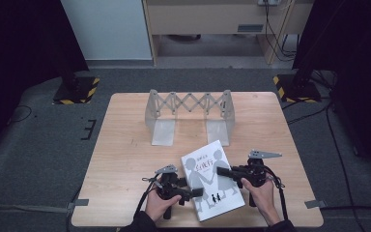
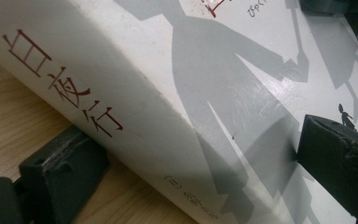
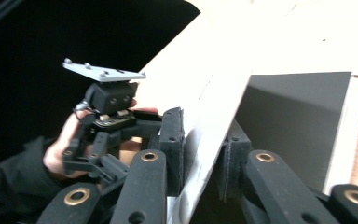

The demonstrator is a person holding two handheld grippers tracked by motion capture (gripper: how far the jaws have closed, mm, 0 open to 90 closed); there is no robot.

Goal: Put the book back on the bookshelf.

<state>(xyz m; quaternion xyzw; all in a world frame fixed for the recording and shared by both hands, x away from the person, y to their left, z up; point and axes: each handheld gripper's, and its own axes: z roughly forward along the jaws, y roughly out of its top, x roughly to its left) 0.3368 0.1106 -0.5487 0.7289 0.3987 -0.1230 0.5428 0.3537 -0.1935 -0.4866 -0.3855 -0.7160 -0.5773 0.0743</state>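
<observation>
White-covered book, printed with grey silhouette figures and red characters, lies on the wooden table, well in front of the grey folding rack and nearer the person's edge. In the high view its long axis runs from the near edge toward the rack, top end tilted slightly left.

The left gripper sits at the book's left edge. The left gripper view shows the red-lettered spine raised off the table, one jaw below it and one over the cover, standing wide; whether the pads press cannot be told.

The right gripper reaches in from the book's right. The right gripper view shows its two pads nearly closed, pinching the thin front cover, lifted clear of the dark page beneath.
</observation>
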